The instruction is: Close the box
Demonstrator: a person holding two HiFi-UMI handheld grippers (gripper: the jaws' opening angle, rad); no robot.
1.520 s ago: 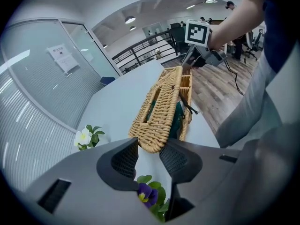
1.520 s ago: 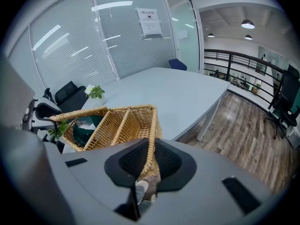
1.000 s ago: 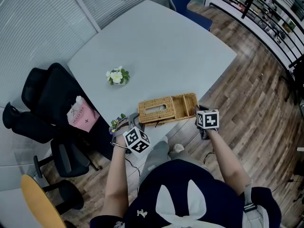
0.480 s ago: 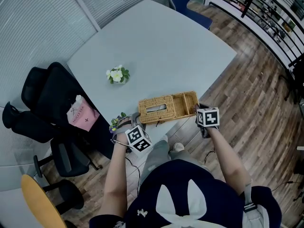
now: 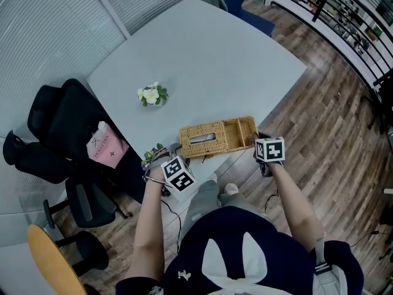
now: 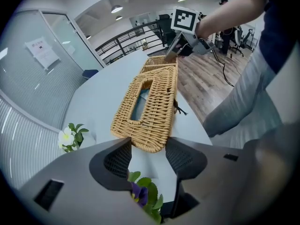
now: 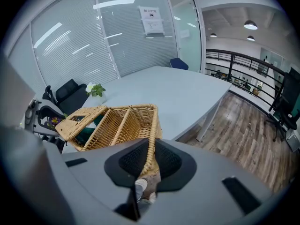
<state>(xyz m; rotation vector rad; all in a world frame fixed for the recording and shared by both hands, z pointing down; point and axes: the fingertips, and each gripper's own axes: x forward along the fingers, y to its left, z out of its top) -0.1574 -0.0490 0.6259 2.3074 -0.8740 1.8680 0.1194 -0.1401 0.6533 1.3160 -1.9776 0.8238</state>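
A wicker box (image 5: 236, 134) lies near the front edge of the grey table (image 5: 202, 60). Its slotted lid (image 5: 201, 139) rests low over the box's left part, slightly raised in the right gripper view (image 7: 80, 118). My left gripper (image 6: 147, 156) has just been opening its jaws. They stand apart just short of the lid's end (image 6: 147, 111), and neither pad presses on it. My right gripper (image 7: 150, 161) is shut on the box's right end wall (image 7: 152, 125). That right gripper (image 5: 258, 143) sits at the box's right end.
A small pot of white flowers (image 5: 151, 95) stands mid-table. A purple-flowered plant (image 6: 143, 198) sits at the table's edge under my left gripper. A black chair (image 5: 58, 134) with a pink bag (image 5: 105, 149) is at the left. Wooden floor (image 5: 331, 121) lies to the right.
The lid has dropped from a steep tilt to lie low over the box. My left jaws have spread and let go of it. The right gripper has not moved.
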